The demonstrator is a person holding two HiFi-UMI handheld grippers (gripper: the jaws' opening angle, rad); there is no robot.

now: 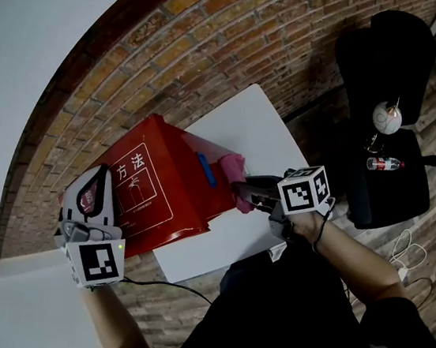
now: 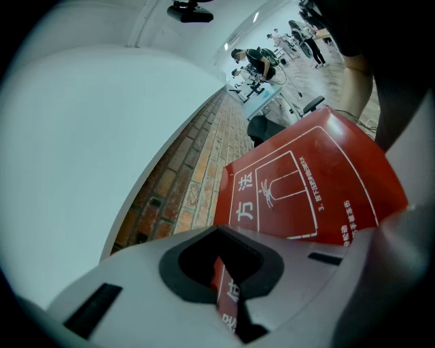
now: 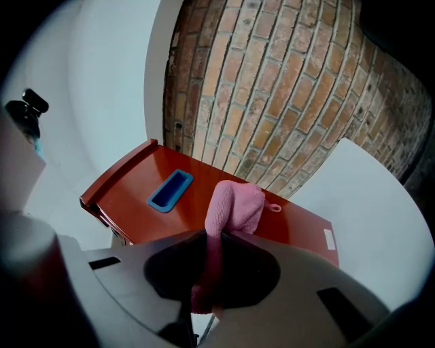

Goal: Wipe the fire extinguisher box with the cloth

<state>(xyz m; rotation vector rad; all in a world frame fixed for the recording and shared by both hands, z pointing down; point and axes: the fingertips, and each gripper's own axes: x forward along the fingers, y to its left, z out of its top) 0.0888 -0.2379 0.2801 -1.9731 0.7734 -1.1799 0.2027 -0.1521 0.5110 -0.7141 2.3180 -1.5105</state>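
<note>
The red fire extinguisher box lies tilted on a white table against a brick wall. Its face with white print points toward my left gripper, which sits at the box's near left corner. In the left gripper view, the left gripper is shut with a thin red printed edge between its jaws. My right gripper is shut on a pink cloth. The cloth rests against the box's side, just right of a blue recessed handle.
A black office chair stands to the right, with a drink bottle and a round white object on its seat. The brick wall runs behind the table, and cables lie on the wooden floor.
</note>
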